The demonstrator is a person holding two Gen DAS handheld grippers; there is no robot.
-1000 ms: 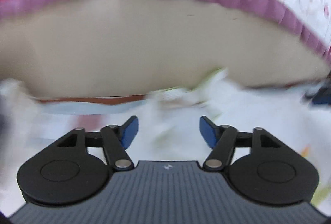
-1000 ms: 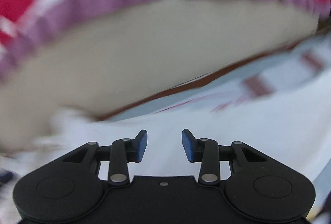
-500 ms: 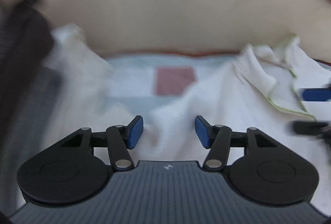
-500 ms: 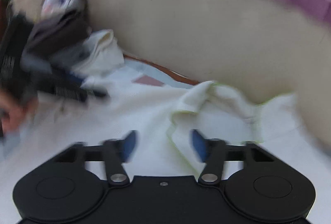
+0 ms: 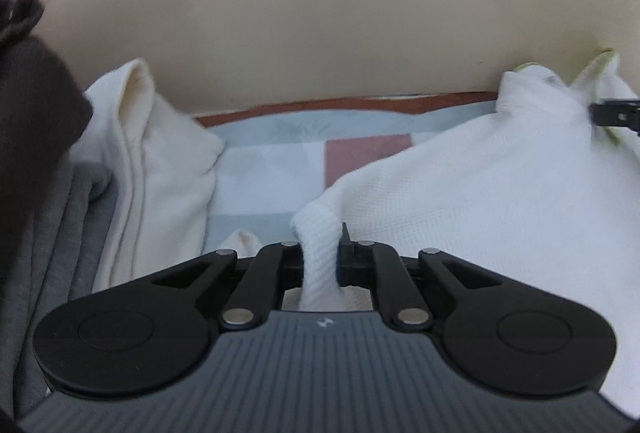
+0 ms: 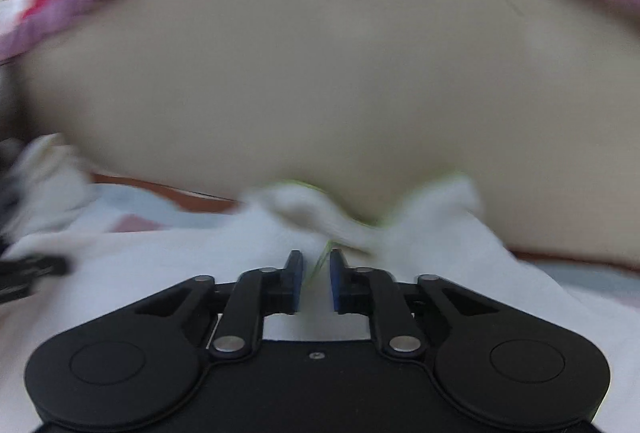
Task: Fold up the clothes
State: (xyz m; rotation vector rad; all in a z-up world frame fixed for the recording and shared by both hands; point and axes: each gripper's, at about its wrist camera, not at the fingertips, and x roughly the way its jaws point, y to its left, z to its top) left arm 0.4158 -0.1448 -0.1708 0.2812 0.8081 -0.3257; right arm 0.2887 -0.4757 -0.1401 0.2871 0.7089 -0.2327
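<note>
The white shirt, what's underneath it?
The white shirt lies on a bedsheet with pale blue and reddish squares, visible beside it. Whatever sits directly beneath the shirt is covered. The left gripper pinches its edge.

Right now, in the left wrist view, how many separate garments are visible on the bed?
4: white knit top clamped in the left gripper; folded cream garment to its left; grey garment beside that; dark garment at the far left. More may be hidden.
</note>
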